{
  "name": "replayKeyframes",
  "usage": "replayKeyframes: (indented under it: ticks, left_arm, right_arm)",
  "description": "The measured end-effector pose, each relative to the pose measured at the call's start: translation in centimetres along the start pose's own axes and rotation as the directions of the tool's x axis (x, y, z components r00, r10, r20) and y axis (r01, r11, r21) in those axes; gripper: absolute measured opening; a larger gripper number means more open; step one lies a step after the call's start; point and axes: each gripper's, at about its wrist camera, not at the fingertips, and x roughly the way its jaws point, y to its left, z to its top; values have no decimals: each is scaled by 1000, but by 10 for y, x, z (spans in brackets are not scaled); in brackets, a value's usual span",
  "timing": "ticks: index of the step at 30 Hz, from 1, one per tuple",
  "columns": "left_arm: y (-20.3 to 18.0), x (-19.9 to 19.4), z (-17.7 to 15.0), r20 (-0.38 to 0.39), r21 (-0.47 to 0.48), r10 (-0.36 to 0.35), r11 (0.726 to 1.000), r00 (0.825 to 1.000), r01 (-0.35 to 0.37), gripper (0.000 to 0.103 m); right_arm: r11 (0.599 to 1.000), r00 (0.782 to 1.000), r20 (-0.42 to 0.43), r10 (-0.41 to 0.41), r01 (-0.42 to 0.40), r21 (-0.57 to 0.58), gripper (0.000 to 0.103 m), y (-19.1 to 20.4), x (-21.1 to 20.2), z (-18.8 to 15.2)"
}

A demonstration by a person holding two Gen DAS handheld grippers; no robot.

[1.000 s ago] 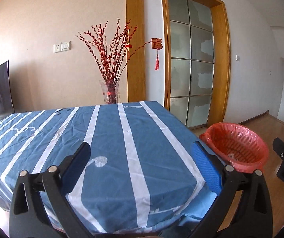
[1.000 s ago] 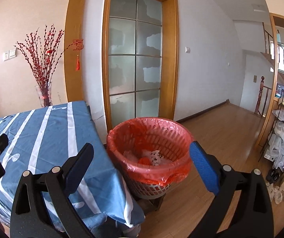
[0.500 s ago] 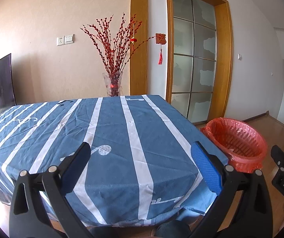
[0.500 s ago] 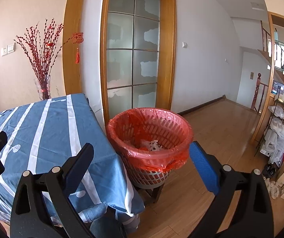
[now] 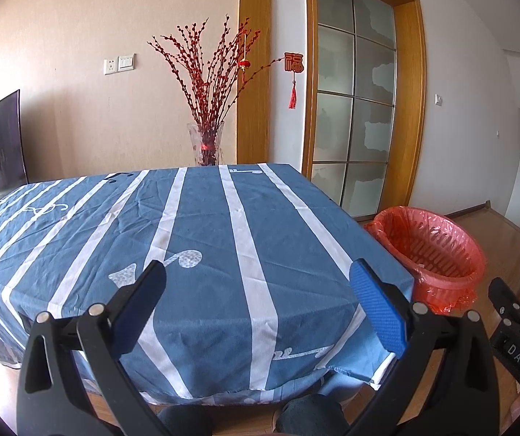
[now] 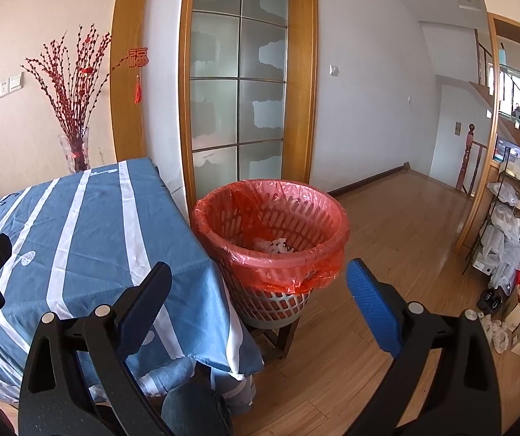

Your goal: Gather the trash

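A basket bin lined with a red plastic bag (image 6: 271,232) stands on a low stool beside the table's right edge; it also shows in the left wrist view (image 5: 431,250). White crumpled trash (image 6: 274,245) lies inside it. My right gripper (image 6: 258,287) is open and empty, held back from the bin and about level with its rim. My left gripper (image 5: 258,290) is open and empty, held in front of the near edge of the blue striped tablecloth (image 5: 194,239). No loose trash shows on the cloth.
A glass vase of red branches (image 5: 207,141) stands behind the table's far edge. A glass door in a wooden frame (image 6: 238,98) is behind the bin. A cluttered shelf rack (image 6: 514,225) stands at the right. The floor is wood (image 6: 387,225).
Both grippers have pulled back and lowered. The table and the bin look farther off, and less of the bin's inside shows. Both jaws stay open.
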Motion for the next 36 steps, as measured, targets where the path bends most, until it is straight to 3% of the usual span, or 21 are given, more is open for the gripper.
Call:
replayKeyframes:
  ticks: [36]
  left_arm:
    - [7,-3,2,10,-12,15,1000,1000,-15,99]
  right_arm:
    - [1000,1000,-7,1,-1,-4,96,5,2,3]
